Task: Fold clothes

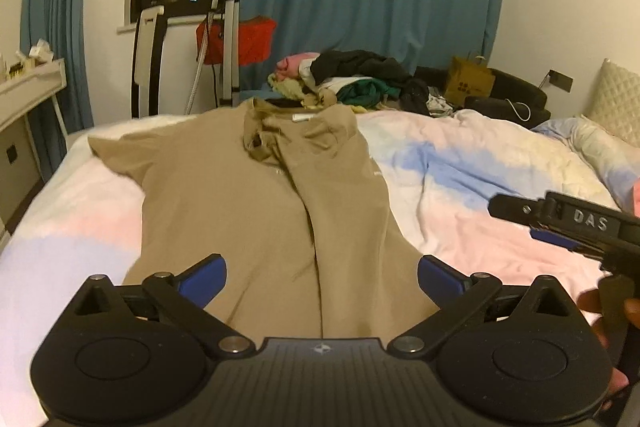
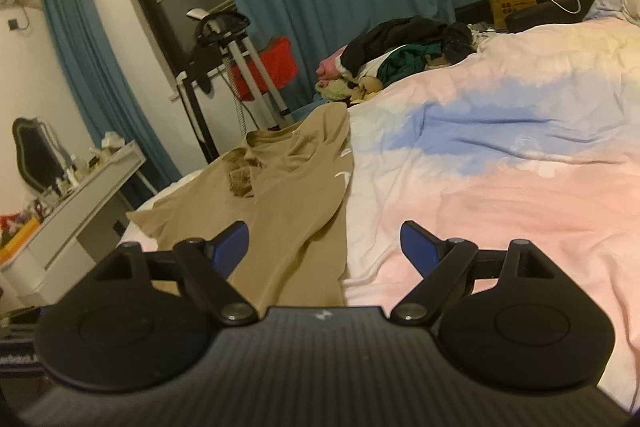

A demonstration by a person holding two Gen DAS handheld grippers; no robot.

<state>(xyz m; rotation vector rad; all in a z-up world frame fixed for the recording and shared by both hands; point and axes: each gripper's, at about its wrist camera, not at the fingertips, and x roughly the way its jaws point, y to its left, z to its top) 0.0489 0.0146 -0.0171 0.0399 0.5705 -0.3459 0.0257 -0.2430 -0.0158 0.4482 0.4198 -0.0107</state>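
A tan T-shirt (image 1: pixel 256 203) lies on the bed, its right side folded over toward the middle, its left sleeve spread out. It also shows in the right wrist view (image 2: pixel 292 203). My left gripper (image 1: pixel 322 277) is open and empty, just above the shirt's near hem. My right gripper (image 2: pixel 324 247) is open and empty over the shirt's right edge and the duvet; it shows in the left wrist view (image 1: pixel 560 223) at the right.
The bed has a pastel pink, blue and white duvet (image 1: pixel 460 179). A pile of mixed clothes (image 1: pixel 348 83) lies at the far edge. A white desk (image 1: pixel 28 95) stands left. A clothes steamer stand (image 1: pixel 224 39) and teal curtains are behind.
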